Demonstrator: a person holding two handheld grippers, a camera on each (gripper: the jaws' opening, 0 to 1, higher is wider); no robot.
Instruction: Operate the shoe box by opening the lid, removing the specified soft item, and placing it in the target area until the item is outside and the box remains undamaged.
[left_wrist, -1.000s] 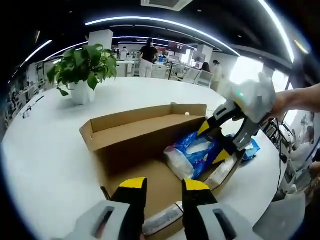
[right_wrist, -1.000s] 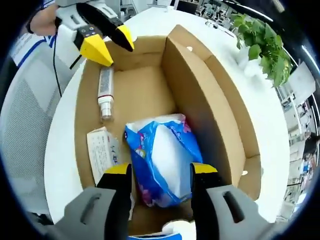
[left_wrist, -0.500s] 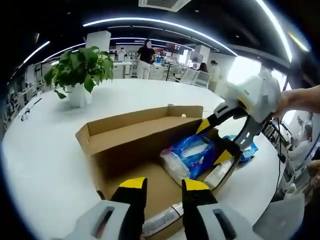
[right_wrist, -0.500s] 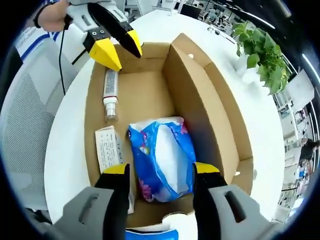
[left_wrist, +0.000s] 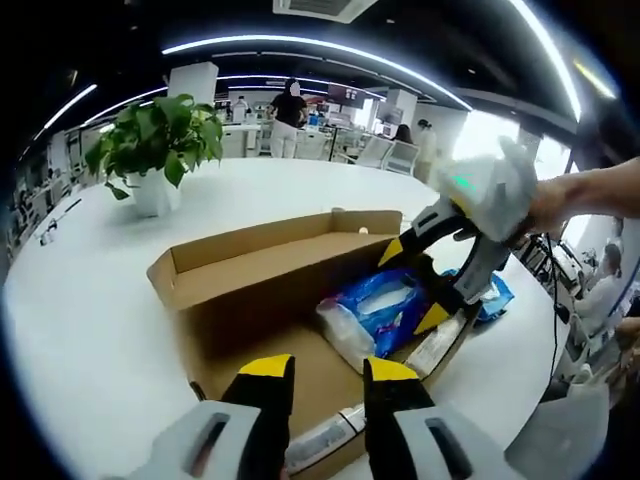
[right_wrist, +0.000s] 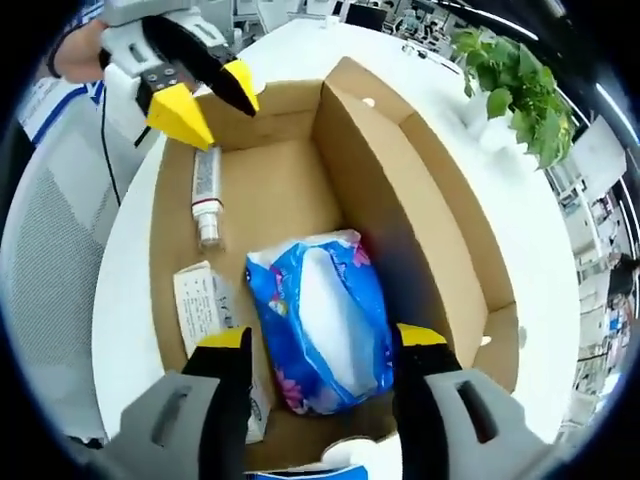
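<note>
Straddling the blue pack (right_wrist: 320, 320), right tongs (right_wrist: 322, 345) gape, seemingly untouching; left tongs (left_wrist: 316, 368) apart.

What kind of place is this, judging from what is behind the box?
Probably an open-plan office. A white table carries the cardboard box and a potted plant; behind it stand desks with chairs, people, and long ceiling light strips.

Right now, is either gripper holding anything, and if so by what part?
Nothing is held. The right gripper is open, its jaws straddling the blue pack in the box without closing on it. The left gripper is open over the box's far end.
</note>
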